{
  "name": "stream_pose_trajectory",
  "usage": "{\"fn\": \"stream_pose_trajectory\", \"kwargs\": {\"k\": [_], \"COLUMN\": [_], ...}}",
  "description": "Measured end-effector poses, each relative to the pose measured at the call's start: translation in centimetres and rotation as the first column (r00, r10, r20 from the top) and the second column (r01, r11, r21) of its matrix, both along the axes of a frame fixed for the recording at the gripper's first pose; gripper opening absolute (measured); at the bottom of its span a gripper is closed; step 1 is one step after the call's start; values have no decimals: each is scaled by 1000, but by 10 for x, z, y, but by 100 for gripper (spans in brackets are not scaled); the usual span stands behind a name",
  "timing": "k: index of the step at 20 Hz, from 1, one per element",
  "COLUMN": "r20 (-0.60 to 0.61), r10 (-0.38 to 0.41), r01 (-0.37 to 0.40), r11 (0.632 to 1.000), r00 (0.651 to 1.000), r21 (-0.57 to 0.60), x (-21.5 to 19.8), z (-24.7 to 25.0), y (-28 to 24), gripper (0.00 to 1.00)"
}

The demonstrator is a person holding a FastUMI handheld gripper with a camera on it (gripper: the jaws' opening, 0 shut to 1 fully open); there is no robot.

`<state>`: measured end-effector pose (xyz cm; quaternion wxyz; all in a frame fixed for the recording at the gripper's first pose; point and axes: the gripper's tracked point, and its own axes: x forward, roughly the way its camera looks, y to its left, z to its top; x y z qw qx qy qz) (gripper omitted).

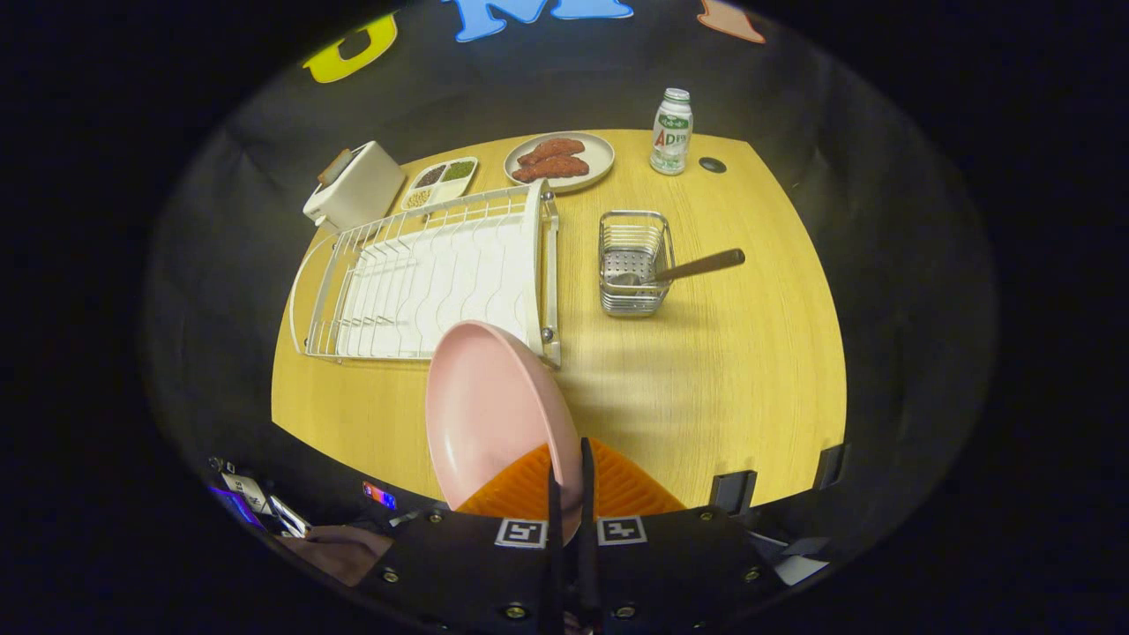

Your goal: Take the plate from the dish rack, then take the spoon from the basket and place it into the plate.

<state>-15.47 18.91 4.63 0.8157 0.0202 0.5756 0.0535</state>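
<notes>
Pink plate (489, 406) pinched by its rim in my jaws, clear of the dish rack (423, 278); I should lower it flat onto bare counter (706, 388) near the basket (631, 263).

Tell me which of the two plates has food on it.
The beige plate at the table's far side, beyond the dish rack, carries the reddish-brown food. The pink plate is bare; the tongs are shut on its rim.

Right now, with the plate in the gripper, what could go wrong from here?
The gripper pinches only the rim of the pink plate, held on edge above the table; it may slip or swing. The plate overlaps the dish rack corner and could knock it. The spoon leans from its basket, which could tip.
</notes>
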Motion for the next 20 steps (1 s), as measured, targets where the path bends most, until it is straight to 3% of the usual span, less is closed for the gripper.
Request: {"fn": "stream_pose_trajectory", "kwargs": {"k": [9, 13, 20], "r20": [-50, -54, -53], "r10": [-7, 35, 31], "r01": [9, -30, -21], "r11": [999, 996, 984], "r00": [999, 998, 998], "r21": [51, 80, 176], "x": [-12, -8, -3], "z": [-60, -82, -96], "y": [-6, -3, -7], "gripper": [7, 6, 9]}}
